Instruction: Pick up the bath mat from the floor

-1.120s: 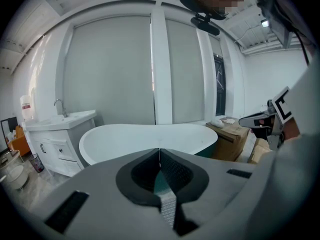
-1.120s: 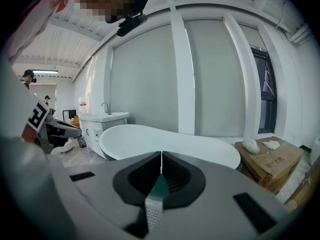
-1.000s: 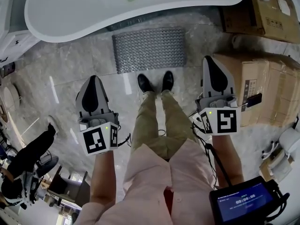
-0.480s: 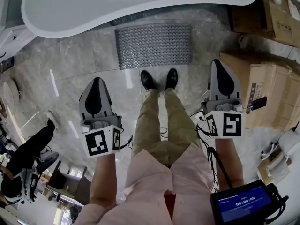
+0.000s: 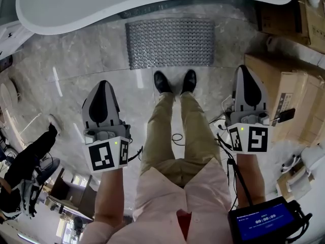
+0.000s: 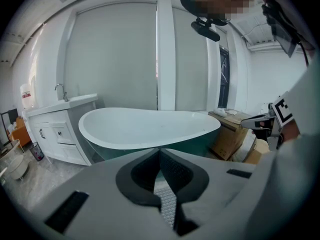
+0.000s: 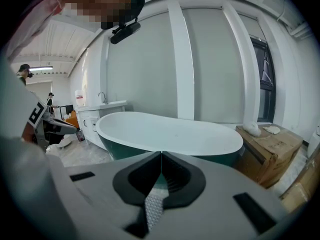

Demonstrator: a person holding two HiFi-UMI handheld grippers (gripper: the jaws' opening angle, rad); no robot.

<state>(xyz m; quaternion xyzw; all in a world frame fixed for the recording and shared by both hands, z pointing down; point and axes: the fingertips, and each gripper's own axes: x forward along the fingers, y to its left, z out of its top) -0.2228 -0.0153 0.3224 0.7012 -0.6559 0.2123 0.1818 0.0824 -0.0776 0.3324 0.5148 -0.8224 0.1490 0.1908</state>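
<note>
The bath mat [image 5: 170,42] is in neither pair of jaws. It lies flat on the marble floor [image 5: 76,80], grey and knobbly, one long edge by the foot of the bathtub [image 5: 101,9] and the other just ahead of the person's two black shoes [image 5: 162,81].

The left gripper [image 5: 103,84] has its jaws pressed together at the tips with nothing between them. The right gripper [image 5: 247,68] is the same, tips meeting and empty. Both hang above the floor on the near side of the mat, one on each side of the person's legs, well apart from it. In each gripper view a strip of the mat's texture shows through the gap behind the closed tips.

There is one tub, white inside with a dark green outer shell. At least three cardboard boxes [image 5: 284,100] stand to the right, all closed, so what they hold cannot be told. Two white things [image 7: 252,129] lie on top of one box.

A white vanity [image 6: 60,129] with a tap stands left of the tub. One screen device [image 5: 261,220] hangs at the person's right. A second person [image 5: 25,161] in dark clothes is at the far left.
</note>
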